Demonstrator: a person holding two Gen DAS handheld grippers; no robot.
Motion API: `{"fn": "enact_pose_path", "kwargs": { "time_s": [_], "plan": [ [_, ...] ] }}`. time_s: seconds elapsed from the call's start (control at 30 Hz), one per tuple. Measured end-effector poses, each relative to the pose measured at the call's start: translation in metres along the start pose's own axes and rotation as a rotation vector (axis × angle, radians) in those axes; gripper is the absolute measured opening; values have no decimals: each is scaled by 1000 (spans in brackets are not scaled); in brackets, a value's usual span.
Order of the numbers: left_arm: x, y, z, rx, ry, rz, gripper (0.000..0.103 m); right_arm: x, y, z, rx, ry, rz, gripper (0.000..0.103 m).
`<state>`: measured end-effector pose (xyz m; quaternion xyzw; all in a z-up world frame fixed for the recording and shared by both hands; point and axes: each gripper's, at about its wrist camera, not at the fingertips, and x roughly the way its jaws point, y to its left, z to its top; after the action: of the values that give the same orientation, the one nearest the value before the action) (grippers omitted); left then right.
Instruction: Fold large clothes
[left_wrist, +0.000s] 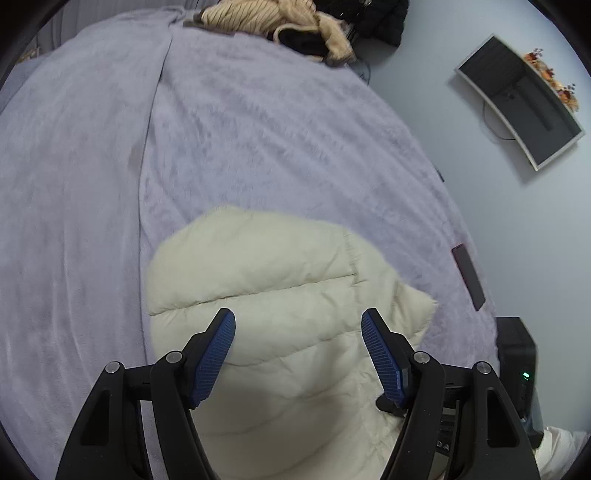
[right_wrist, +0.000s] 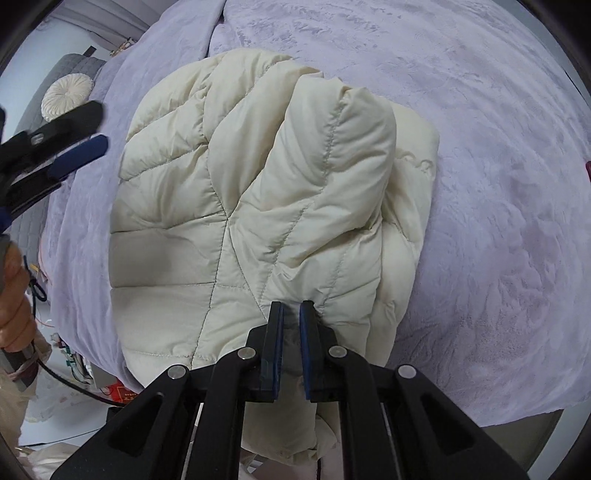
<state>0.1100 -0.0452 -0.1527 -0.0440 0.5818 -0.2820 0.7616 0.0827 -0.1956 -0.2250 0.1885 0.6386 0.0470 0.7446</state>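
A cream quilted puffer jacket (right_wrist: 251, 206) lies partly folded on a lavender bedspread (right_wrist: 480, 184), one sleeve laid over its body. My right gripper (right_wrist: 291, 308) is shut on the jacket's near edge, fabric pinched between the blue pads. My left gripper (left_wrist: 298, 321) is open and empty, hovering above the jacket (left_wrist: 280, 280) without touching it. The left gripper also shows at the left edge of the right wrist view (right_wrist: 88, 129), held above the bedspread beside the jacket.
A pile of tan and black clothes (left_wrist: 295, 26) lies at the bed's far end. A dark phone (left_wrist: 468, 277) lies near the bed's right edge. A black box (left_wrist: 517, 354) and a monitor (left_wrist: 517, 99) are off the bed. A round cushion (right_wrist: 66, 96) sits on a grey seat.
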Motion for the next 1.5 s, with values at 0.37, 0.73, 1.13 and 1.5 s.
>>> {"fn": "enact_pose_path", "kwargs": {
  "time_s": [0.37,0.73,1.13,1.5],
  "plan": [
    [78,2,-10,49,81,99,72,55,-39,-6,148,-3,96,5],
    [81,4,-10,35,75,103,72,56,-34,-15,126,17,89,5],
    [79,5,-12,38,66,113,73,50,-38,-3,134,29,85,5],
    [56,-1,-17,23,51,165,73,35,-32,13,182,60,84,5]
  ]
}}
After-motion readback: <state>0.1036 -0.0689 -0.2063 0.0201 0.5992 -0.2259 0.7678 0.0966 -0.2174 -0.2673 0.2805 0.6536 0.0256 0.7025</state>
